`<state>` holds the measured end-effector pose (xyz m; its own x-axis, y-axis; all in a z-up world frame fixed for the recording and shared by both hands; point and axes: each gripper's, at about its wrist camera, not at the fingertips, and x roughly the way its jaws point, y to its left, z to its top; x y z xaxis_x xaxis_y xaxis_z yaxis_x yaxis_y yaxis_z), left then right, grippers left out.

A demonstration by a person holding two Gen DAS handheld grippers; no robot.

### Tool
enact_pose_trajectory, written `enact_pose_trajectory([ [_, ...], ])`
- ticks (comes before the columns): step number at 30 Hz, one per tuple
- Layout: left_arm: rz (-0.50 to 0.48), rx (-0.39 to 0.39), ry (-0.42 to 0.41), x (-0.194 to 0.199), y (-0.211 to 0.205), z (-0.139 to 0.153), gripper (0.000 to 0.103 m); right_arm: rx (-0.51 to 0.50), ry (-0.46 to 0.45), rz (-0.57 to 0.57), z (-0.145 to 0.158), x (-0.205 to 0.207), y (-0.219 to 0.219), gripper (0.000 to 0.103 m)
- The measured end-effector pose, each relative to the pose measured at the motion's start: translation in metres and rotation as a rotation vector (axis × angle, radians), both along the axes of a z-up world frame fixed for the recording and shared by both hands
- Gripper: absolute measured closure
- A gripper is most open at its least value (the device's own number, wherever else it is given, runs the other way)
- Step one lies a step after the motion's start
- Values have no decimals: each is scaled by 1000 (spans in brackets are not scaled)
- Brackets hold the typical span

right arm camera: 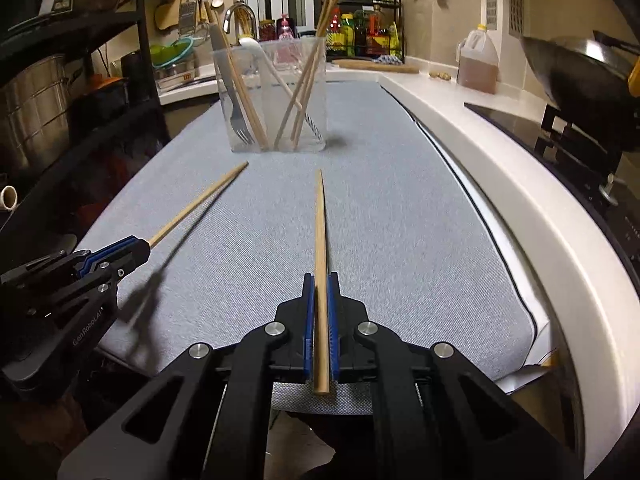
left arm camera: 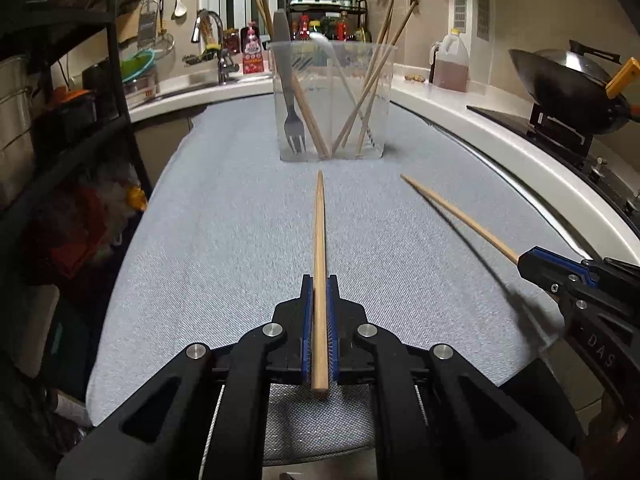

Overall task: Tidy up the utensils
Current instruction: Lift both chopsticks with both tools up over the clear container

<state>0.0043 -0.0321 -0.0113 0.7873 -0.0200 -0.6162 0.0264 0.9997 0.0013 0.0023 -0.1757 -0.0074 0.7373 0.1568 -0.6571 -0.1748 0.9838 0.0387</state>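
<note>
Left wrist view shows the left chopstick (left arm camera: 319, 264) pinched lengthwise between my left gripper's (left arm camera: 320, 284) blue pads, its thin tip aimed at twelve o'clock toward the clear holder (left arm camera: 332, 100). I judge that I hold it along the fingers so that the point can lead into the holder's open mouth. In the right wrist view the right chopstick (right arm camera: 320, 256) sits the same way in my right gripper (right arm camera: 320, 282), clamped near its thick end, tip at twelve o'clock, with the holder a little toward eleven. Both sticks appear raised above the grey cloth (left arm camera: 224, 220), judging by the shadows, not resting on it.

The holder stands upright at the far end of the cloth and already carries a fork (left arm camera: 290, 92), tines down, a pale spoon and several chopsticks that lean crosswise. The gaps between them are narrow, so I expect to come in steeply from above.

Each claw sees the other: the right one at three o'clock from the left, the left at nine o'clock from the right, apart, but their sticks converge toward the holder. The cloth between me and the holder lies bare. At two to three o'clock runs the white counter edge (right arm camera: 520, 184), with the stove and a wok (right arm camera: 572, 68) beyond; at nine o'clock a dark shelf rack (left arm camera: 80, 92) crowds the side.
</note>
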Motion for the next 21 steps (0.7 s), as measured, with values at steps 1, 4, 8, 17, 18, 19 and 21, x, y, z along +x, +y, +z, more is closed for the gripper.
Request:
enact_pose_trajectory([
  [1, 1, -9, -7, -2, 1, 4, 96, -1, -7, 3, 3, -2, 0, 97],
  [4, 3, -26, -31, -8, 6, 16, 96, 0, -37, 12, 17, -8, -1, 97],
  [8, 4, -35, -78, -12, 13, 37, 96, 14, -82, 14, 39, -15, -5, 97],
  [17, -16, -88, -161, -10, 30, 85, 96, 36, -180, 23, 89, -15, -10, 97],
  [18, -25, -91, -171, -9, 32, 92, 96, 40, -186, 25, 94, -12, -10, 97],
  [19, -30, -93, -179, -8, 33, 97, 96, 43, -190, 26, 97, -10, -10, 97],
  [21, -38, -100, -193, -5, 35, 107, 96, 48, -200, 27, 105, -4, -10, 97],
])
